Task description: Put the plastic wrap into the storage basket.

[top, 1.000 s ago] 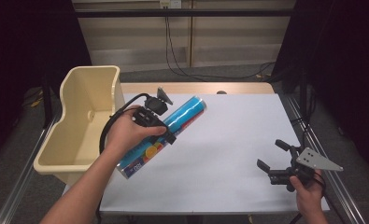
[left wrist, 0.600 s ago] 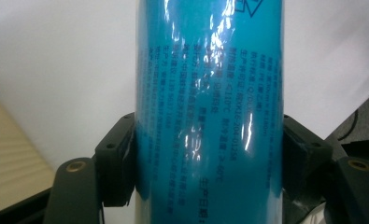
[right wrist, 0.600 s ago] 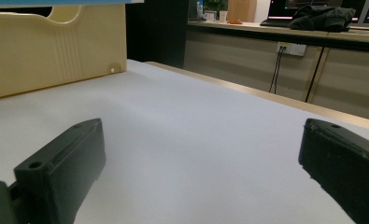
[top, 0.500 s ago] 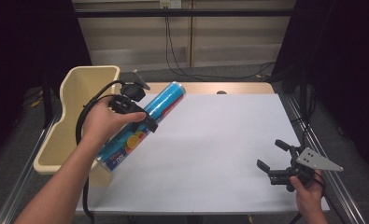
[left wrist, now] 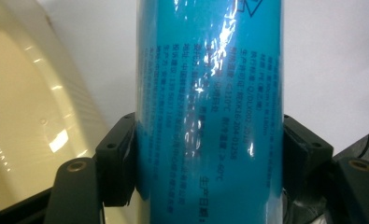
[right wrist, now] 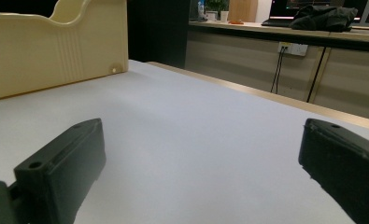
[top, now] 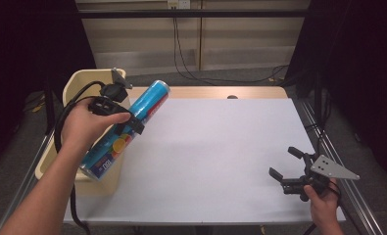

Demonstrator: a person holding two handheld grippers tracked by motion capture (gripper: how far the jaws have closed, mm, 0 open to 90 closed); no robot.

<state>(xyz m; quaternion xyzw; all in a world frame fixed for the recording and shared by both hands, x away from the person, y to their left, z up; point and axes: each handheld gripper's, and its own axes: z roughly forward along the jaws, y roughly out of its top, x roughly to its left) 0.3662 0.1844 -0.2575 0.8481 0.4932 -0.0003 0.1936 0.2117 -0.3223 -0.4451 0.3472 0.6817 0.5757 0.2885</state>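
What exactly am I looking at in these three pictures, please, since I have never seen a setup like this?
A person sits at a white table and works with two hand-held tools, each with two black jaws. The wide picture comes from a fixed camera above the table; the other two come from small cameras riding on the tools, looking along their jaws. The left gripper is clamped around a blue tube with printed text, seen close up in its own view, and holds it tilted in the air beside a cream plastic bin. The right gripper sits low near the table's right edge with its jaws open and nothing between them.
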